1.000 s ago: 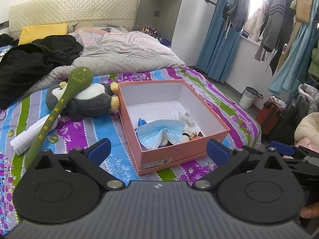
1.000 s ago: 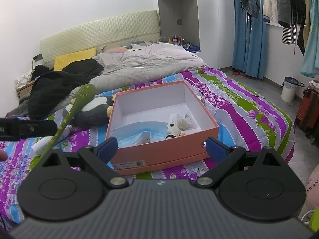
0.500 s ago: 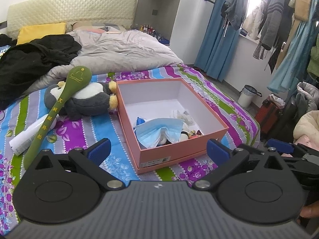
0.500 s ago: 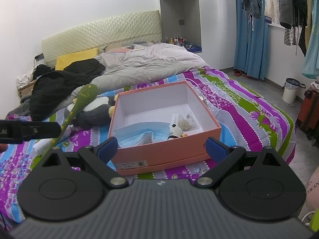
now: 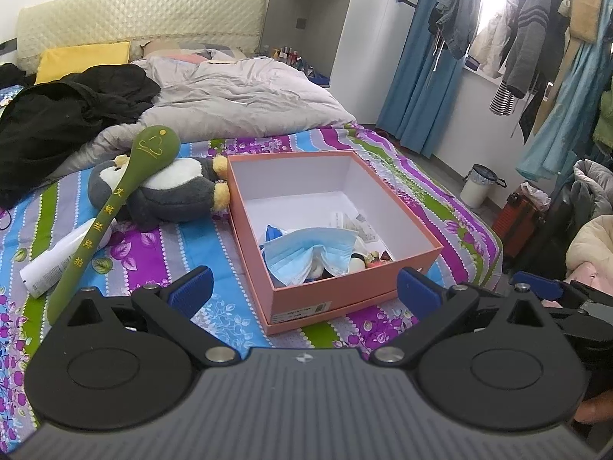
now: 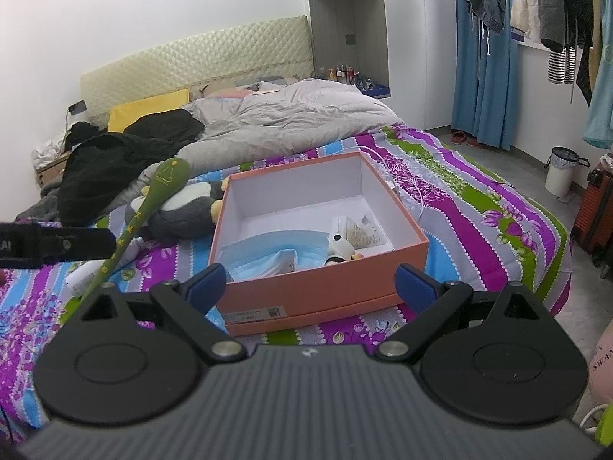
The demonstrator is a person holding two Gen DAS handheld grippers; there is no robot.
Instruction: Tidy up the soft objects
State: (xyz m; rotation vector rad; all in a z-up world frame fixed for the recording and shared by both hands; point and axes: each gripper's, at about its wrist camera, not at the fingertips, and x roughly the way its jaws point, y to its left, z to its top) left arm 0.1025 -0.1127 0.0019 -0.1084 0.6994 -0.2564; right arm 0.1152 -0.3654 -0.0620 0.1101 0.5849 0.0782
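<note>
With both rigs held above the foot edge of the bed, I see my left claw (image 5: 302,287) spread wide and empty, its blue-tipped fingers (image 5: 191,287) apart over the striped floral bedspread (image 5: 153,253). My right claw (image 6: 312,285) is likewise released and holds nothing; it hovers just beside the left one, which shows as a dark bar at the left edge of the right wrist view.

Straight ahead of both claws sits an open orange box (image 5: 341,291) with a white interior, resting on the bedspread near the foot of the bed. Inside it, toward the near wall, lies a crumpled blue face mask (image 5: 310,253), with a small black-and-white plush (image 6: 339,249) and a printed paper packet (image 6: 360,232) beside it.

Outside the box, touching its far-left corner, a grey-and-white penguin plush (image 5: 168,195) lies on its side. A long green massage stick (image 5: 115,214) with yellow characters rests across the penguin, and a white tube (image 5: 57,264) lies under the stick's handle.

Toward the head of the bed are a rumpled grey duvet (image 5: 237,99), a heap of black clothing (image 5: 65,122) and a yellow pillow (image 5: 80,57).
</note>
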